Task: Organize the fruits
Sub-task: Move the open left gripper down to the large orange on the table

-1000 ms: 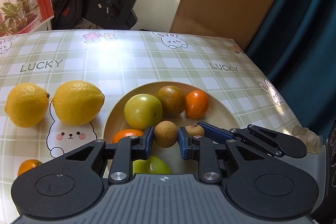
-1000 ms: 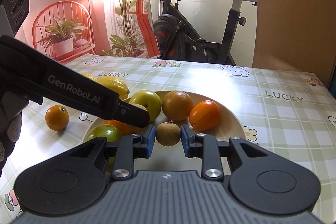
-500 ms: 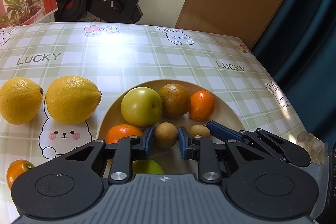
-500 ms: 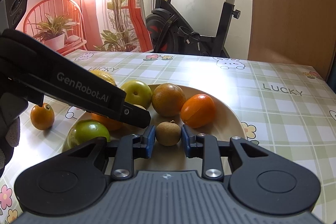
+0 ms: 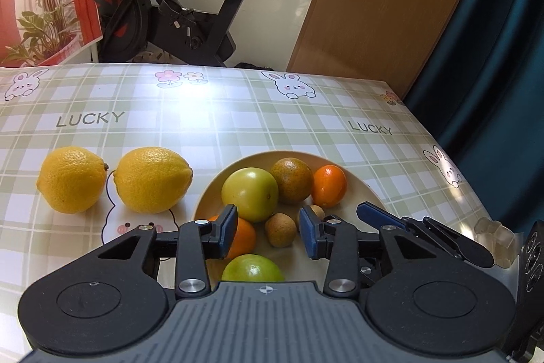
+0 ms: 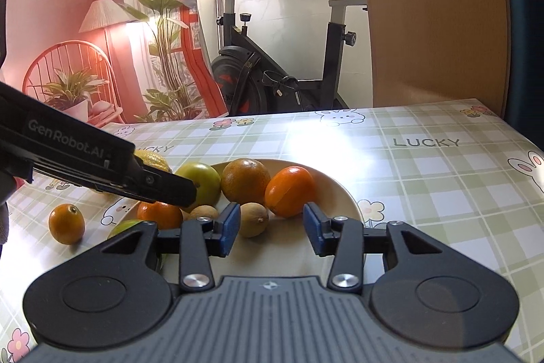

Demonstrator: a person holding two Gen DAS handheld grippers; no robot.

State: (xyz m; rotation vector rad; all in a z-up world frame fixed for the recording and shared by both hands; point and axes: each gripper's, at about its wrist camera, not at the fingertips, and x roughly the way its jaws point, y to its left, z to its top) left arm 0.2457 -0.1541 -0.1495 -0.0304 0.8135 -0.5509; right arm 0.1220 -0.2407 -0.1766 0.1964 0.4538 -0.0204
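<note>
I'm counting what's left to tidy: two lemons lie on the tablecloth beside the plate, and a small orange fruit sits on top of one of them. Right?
Not quite. The two lemons do lie on the tablecloth beside the plate, but the right wrist view shows the small orange fruit on the cloth itself, apart from them.

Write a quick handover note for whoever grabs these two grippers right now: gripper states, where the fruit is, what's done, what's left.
Left gripper: jaws opening, small brown round fruit loose between them.
Right gripper: jaws opening, second small brown fruit free.
Done: both lie on the beige round plate with the other fruit.
Left: two yellow lemons and a small orange kumquat on the checked tablecloth.
</note>
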